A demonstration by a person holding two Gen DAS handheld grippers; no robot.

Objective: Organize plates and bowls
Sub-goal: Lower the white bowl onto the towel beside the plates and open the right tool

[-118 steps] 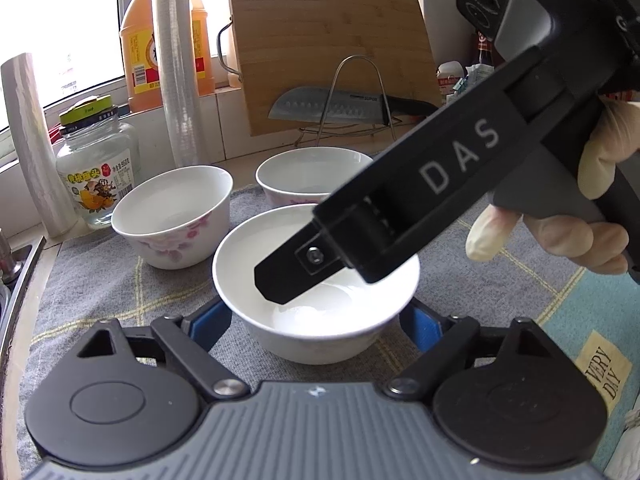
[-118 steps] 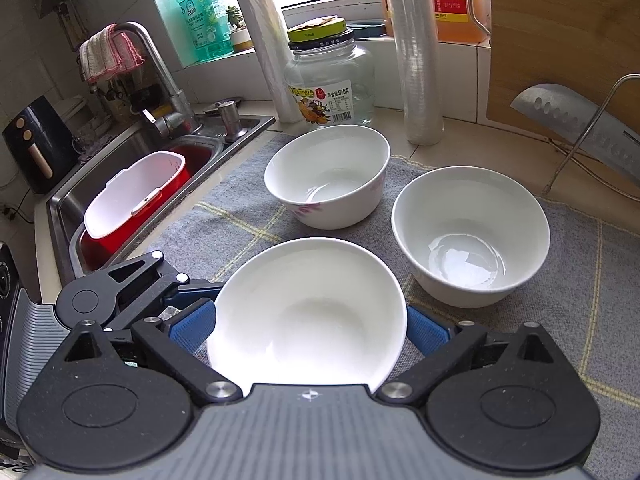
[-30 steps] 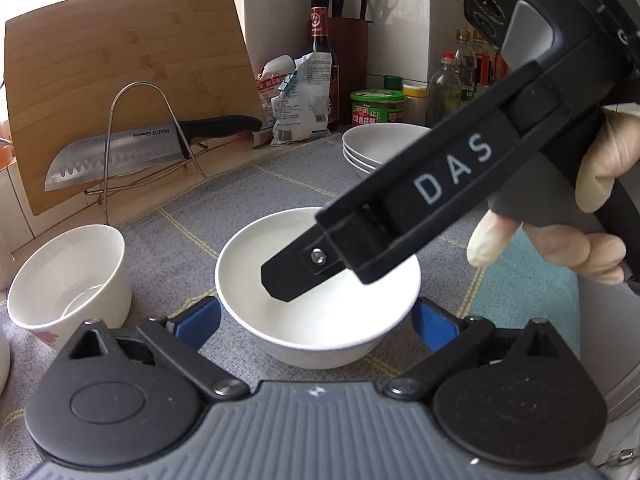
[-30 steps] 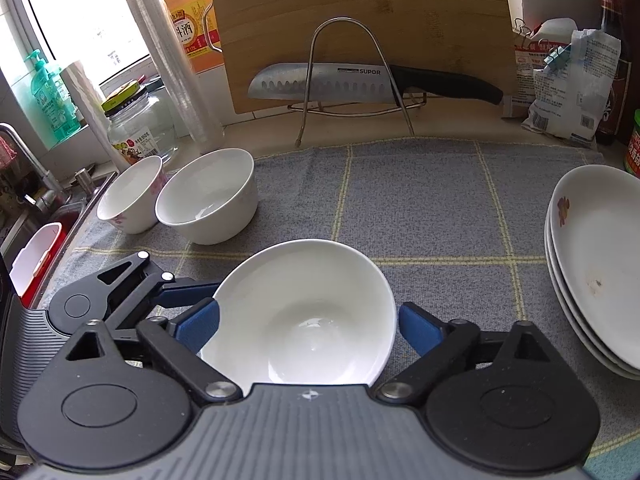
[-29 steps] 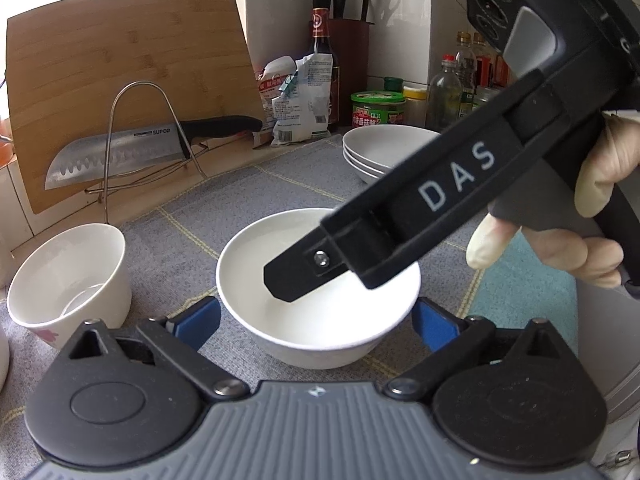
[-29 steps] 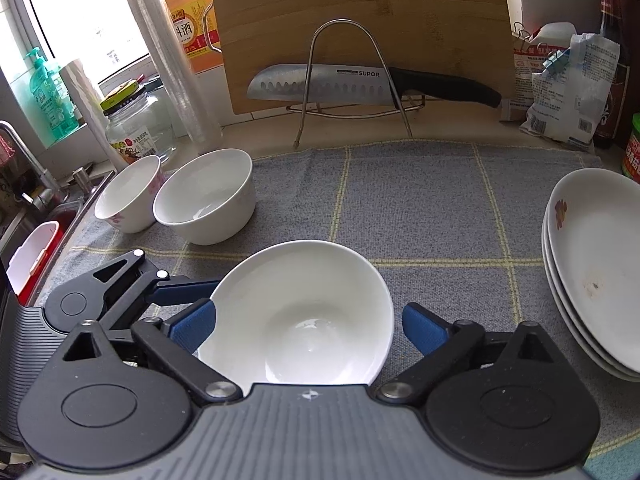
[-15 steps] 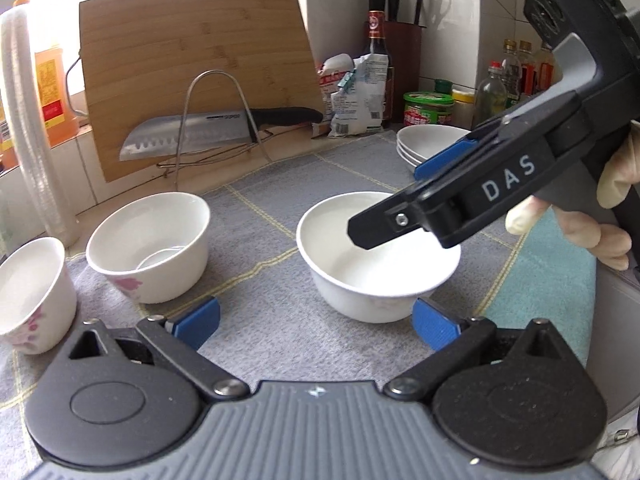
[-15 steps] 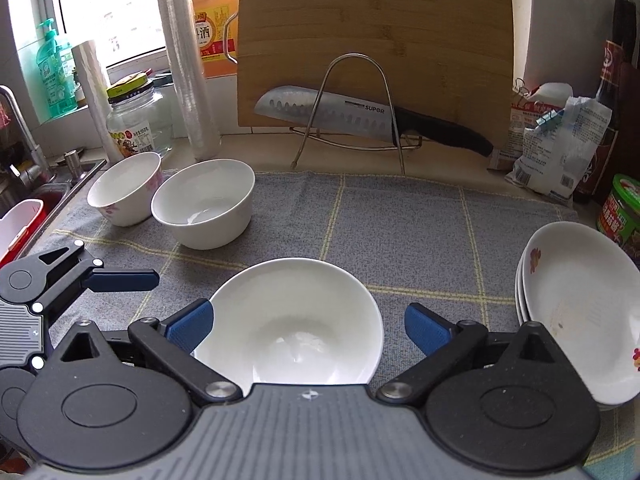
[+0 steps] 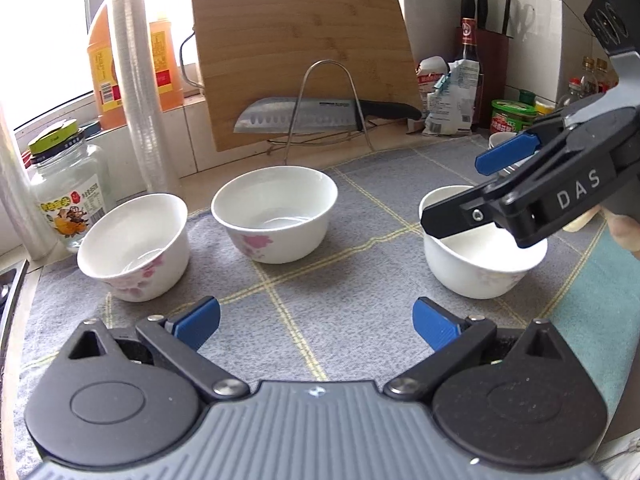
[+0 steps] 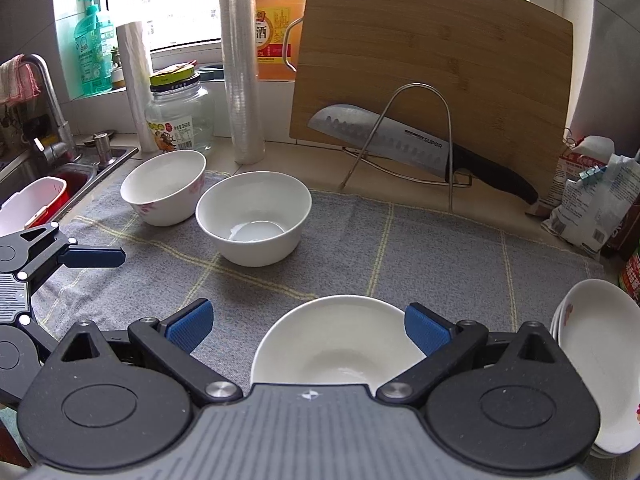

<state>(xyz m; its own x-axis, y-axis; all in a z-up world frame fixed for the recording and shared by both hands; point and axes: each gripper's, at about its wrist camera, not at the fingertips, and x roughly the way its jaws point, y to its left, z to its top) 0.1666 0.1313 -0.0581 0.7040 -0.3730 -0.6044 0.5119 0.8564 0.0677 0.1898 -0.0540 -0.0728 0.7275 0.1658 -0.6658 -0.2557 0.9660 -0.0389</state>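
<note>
I am observing both the left gripper (image 9: 316,318) and the right gripper (image 10: 308,326) spread apart, gripping nothing. The glazed white ceramic bowl (image 10: 338,342) is sitting on the grey checked cloth (image 10: 420,256) beneath the right gripper; I am judging it rigid, slippery and breakable, best pinched across its rim.

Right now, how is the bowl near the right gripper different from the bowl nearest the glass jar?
The bowl near the right gripper sits alone on the grey mat, between that gripper's open fingers; the bowl by the jar stands beside another bowl with no gripper around it. The first looks wider and shallower, the second narrower and deeper with clearer pink flowers. Both are white, upright and empty.
</note>
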